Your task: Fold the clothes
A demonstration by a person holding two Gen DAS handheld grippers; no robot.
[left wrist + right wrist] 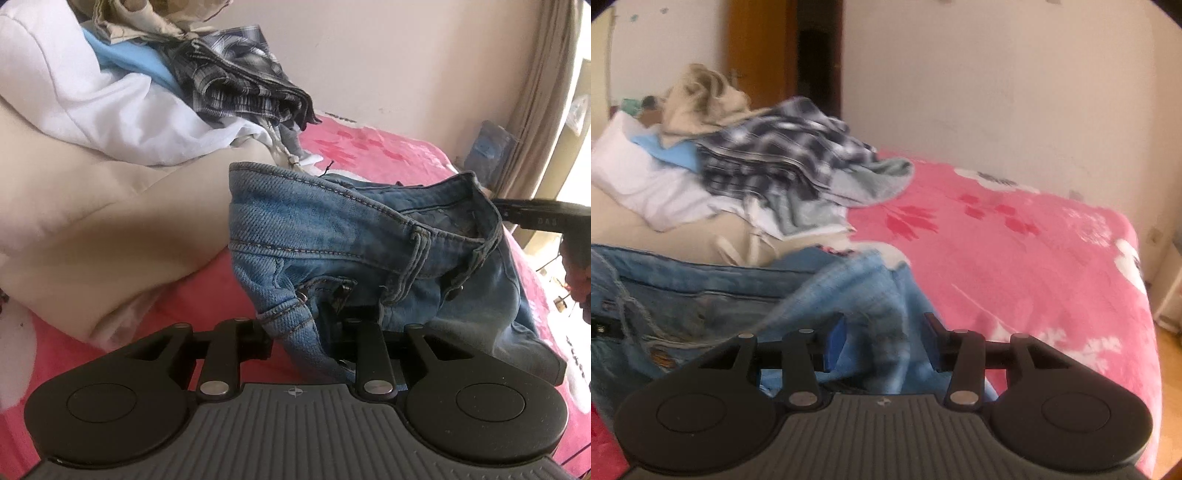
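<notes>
Gathering the faded blue denim jeans (332,236) on the pink bed (1015,258), we hold cloth in the left gripper (306,332); the right gripper (886,339) jaws stand apart around denim, so next we regrip the waistband.

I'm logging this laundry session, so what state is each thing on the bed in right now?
Blue denim jeans: unfolded, bunched, waistband lifted off the bed.
Left gripper: closed on the jeans' denim.
Right gripper: jaws apart, denim between them.
Black-and-white plaid shirt: crumpled on the pile.
White cloth: rumpled, unfolded.
Light blue garment: mostly buried.
Pink floral bedspread: spread flat.
</notes>
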